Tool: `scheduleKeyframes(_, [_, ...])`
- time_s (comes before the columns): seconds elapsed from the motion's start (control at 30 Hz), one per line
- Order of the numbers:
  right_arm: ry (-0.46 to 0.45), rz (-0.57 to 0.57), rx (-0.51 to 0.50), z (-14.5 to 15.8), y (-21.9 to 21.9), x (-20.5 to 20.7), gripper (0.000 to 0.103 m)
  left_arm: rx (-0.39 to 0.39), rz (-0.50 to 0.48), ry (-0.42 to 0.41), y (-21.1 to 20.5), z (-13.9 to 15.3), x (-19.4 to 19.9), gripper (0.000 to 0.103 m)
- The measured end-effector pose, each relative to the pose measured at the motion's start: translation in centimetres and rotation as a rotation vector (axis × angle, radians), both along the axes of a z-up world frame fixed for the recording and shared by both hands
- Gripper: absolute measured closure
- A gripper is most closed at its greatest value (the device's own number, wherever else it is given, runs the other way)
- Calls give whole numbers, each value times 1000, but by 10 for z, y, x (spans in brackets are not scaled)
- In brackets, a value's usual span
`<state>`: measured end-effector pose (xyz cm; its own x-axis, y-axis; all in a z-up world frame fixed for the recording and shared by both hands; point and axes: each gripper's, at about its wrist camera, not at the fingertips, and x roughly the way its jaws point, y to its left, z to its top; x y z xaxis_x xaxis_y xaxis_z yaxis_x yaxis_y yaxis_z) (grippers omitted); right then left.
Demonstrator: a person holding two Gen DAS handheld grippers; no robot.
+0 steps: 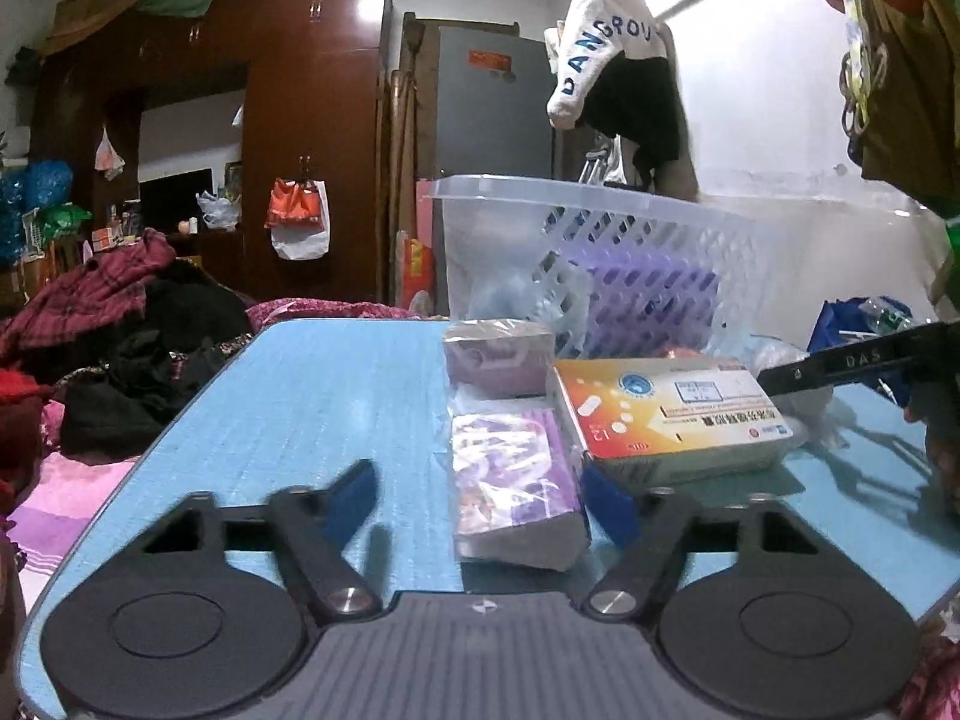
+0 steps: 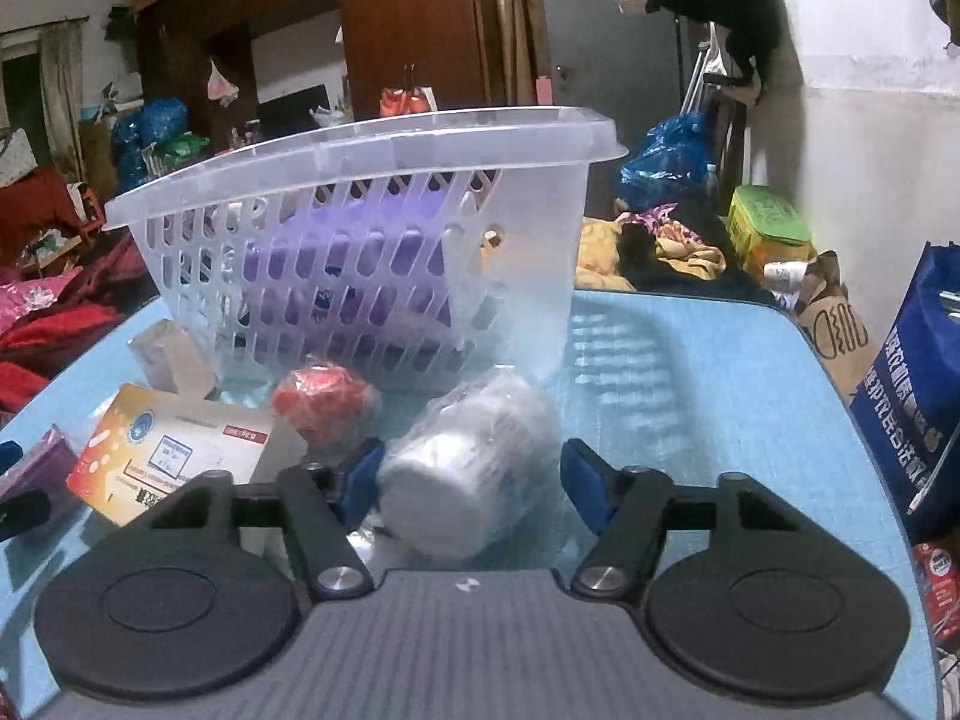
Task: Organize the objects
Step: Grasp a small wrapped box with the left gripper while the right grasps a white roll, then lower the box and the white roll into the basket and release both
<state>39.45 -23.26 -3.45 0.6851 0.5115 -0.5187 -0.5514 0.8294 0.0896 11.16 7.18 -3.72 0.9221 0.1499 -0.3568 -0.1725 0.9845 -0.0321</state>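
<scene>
A clear plastic basket [image 2: 372, 222] with a purple item inside stands at the back of the blue table [image 2: 708, 372]; it also shows in the left wrist view [image 1: 600, 228]. My left gripper [image 1: 480, 498] is open around a wrapped purple packet [image 1: 510, 468], with an orange-white medicine box [image 1: 666, 414] to its right and another purple packet [image 1: 498, 360] behind. My right gripper [image 2: 474, 480] is open around a white wrapped roll [image 2: 474, 462] lying on the table. A red ball [image 2: 321, 399] and the medicine box [image 2: 174, 450] lie to the left of the roll.
Piles of clothes [image 1: 120, 348] lie left of the table. A blue bag [image 2: 918, 408] stands at the table's right edge. A green-lidded box [image 2: 768, 234] and blue plastic bags [image 2: 666, 162] sit behind. A dark wardrobe [image 1: 288, 120] fills the back.
</scene>
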Motion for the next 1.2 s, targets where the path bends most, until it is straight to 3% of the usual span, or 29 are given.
scheduleKeyframes(0.03, [-6, 1, 0, 0, -1, -1, 36, -7, -7, 3, 1, -1, 1, 48])
scheduleKeyframes(0.07, [-13, 4, -2, 0, -2, -2, 37, -14, -14, 9, 1, -2, 2, 52])
scheduleKeyframes(0.4, [-90, 46, -17, 6, -11, -11, 39, -4, -31, -46, -1, 1, -9, 53])
scheduleKeyframes(0.63, [-125, 71, 31, 18, -28, -17, 39, -27, -37, -86, 4, 10, -13, 53])
scheduleKeyframes(0.77, [-189, 76, 74, 36, -38, -30, 40, -17, -52, -143, 2, 32, -15, 53])
scheduleKeyframes(0.87, [-275, 82, 130, 63, -44, -40, 40, 15, -73, -208, -4, 65, -10, 53])
scheduleKeyframes(1.03, [-401, 123, 177, 110, -22, -38, 40, 21, -114, -247, -7, 127, 38, 53])
scheduleKeyframes(1.2, [-388, 161, 151, 127, 33, 0, 40, -22, -94, -99, 0, 155, 131, 53])
